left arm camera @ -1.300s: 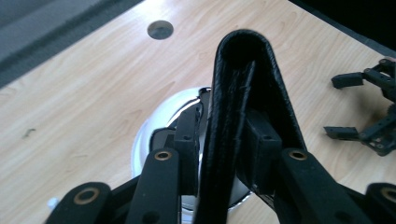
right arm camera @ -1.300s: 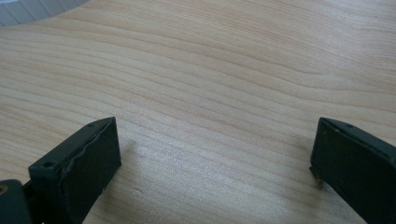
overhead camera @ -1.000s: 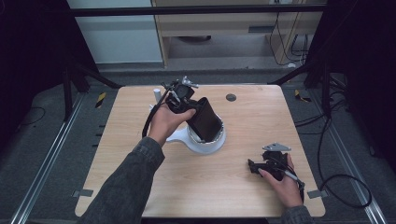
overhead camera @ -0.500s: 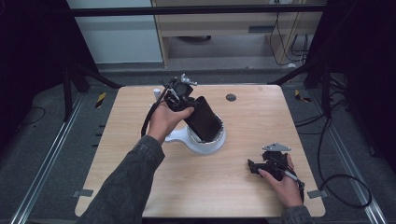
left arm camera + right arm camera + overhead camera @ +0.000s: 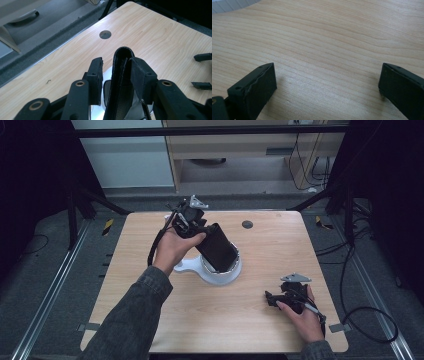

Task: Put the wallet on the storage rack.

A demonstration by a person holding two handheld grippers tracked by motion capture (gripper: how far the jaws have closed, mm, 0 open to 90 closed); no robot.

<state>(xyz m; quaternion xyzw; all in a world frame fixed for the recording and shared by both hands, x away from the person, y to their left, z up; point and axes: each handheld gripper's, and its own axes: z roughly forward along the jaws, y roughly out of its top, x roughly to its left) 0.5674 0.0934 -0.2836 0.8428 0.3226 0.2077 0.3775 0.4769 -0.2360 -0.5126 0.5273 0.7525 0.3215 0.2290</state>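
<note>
A flat black leather-like case [image 5: 218, 248] leans with its lower end inside a white round holder [image 5: 222, 276] at the middle of the table. My left gripper [image 5: 202, 227] is at the case's upper end. In the left gripper view the case [image 5: 122, 75] stands between the jaws of the left gripper [image 5: 115, 60]; the right pad touches it and a gap shows at the left pad. Those jaws have just been opening. My right gripper [image 5: 272, 298] rests on the table at the front right, and its jaws [image 5: 327, 67] stand wide open with nothing between them.
A round cable hole [image 5: 247, 224] sits in the wooden tabletop [image 5: 280, 250] behind the holder. The holder has a flat white tab [image 5: 184, 266] on its left. Metal frame legs and cables stand around the table, with a cabinet beyond the far edge.
The black case has tipped further over to the right and lies lower in the white holder. The left hand shifted slightly with it. The right hand has not moved.
</note>
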